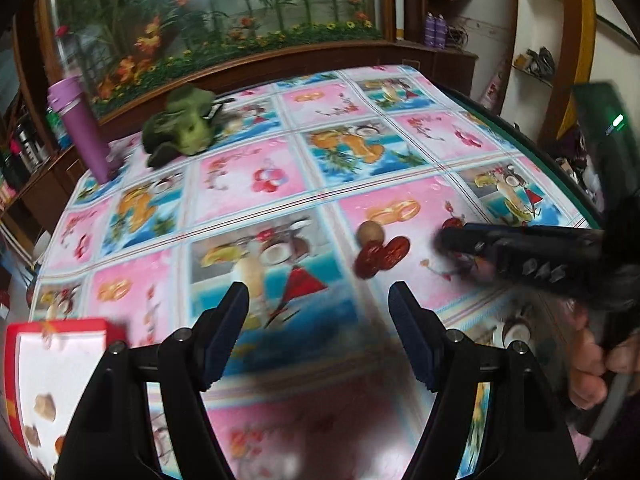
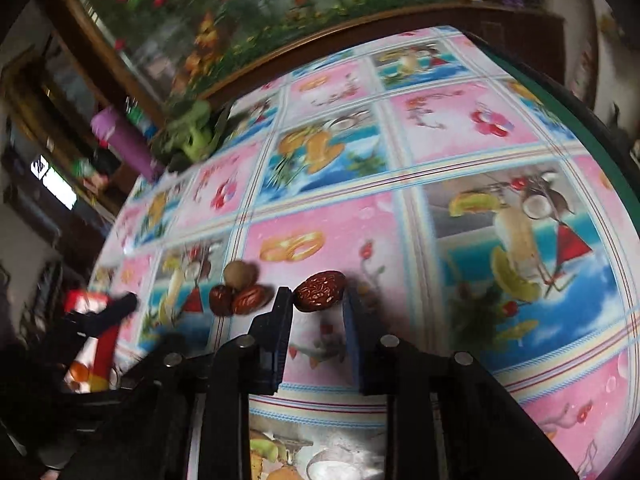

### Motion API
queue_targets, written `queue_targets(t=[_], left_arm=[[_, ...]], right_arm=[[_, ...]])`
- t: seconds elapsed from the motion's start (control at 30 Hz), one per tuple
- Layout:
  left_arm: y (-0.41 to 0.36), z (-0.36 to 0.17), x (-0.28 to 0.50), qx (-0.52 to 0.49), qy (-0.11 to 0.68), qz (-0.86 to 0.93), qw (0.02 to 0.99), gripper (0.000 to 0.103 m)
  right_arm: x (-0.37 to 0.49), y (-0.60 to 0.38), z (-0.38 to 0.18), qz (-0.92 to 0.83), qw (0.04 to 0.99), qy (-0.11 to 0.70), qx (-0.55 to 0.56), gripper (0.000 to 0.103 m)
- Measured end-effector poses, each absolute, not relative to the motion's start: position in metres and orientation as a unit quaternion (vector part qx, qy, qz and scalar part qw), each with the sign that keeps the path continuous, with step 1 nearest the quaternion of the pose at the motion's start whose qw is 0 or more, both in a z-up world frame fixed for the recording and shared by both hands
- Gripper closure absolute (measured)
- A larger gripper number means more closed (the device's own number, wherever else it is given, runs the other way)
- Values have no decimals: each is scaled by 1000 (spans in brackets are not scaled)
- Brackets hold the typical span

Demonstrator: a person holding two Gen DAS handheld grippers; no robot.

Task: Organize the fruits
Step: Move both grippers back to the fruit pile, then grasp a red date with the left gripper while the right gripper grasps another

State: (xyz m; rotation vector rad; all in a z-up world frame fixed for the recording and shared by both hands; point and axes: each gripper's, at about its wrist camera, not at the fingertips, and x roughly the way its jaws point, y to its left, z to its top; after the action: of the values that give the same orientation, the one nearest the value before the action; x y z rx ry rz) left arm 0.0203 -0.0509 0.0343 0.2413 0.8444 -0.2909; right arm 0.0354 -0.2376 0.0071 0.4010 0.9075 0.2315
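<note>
Red jujube [image 2: 320, 291] pinched in my right claw [image 2: 318, 300]; left claw [image 1: 318, 304] released. Next: carry toward box [image 1: 60, 360], 8 o'clock.

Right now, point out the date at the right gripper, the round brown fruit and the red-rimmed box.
date [image 2: 320, 291], right wrist view, middle of its wrinkled skin.
round brown fruit [image 2: 237, 274], right wrist view, its pale top.
red-rimmed box [image 1: 60, 326], left wrist view, its red far rim.

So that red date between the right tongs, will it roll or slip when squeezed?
The red date looks oval, so it could roll off sideways. Its wrinkled skin probably grips the right tongs well. Likely light, being small and dried-looking.
</note>
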Motion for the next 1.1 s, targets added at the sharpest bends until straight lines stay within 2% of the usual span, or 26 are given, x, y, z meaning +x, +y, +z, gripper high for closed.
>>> queue_targets(t=[0.1, 0.2, 0.37, 0.5, 0.63, 0.7, 0.87, 1.1], left_arm=[[-65, 23, 32, 136, 423, -145, 884, 33], [-72, 14, 43, 140, 439, -153, 874, 47], [-77, 7, 58, 127, 451, -161, 868, 51], [-81, 5, 64, 118, 456, -171, 865, 67], [-84, 2, 63, 112, 457, -181, 864, 75], [-84, 2, 61, 107, 456, -185, 864, 84], [-83, 6, 55, 101, 447, -179, 871, 84], [-57, 43, 20, 90, 396, -126, 905, 84]], right_arm=[[36, -241, 7, 112, 868, 436, 208, 78], [37, -243, 7, 116, 864, 438, 219, 78], [36, -242, 7, 126, 861, 438, 226, 78], [37, -242, 7, 128, 860, 439, 228, 78], [37, -241, 6, 126, 860, 438, 227, 78], [37, -241, 6, 126, 861, 437, 227, 78], [35, -235, 10, 129, 870, 428, 207, 78], [25, -217, 21, 130, 895, 398, 155, 78]])
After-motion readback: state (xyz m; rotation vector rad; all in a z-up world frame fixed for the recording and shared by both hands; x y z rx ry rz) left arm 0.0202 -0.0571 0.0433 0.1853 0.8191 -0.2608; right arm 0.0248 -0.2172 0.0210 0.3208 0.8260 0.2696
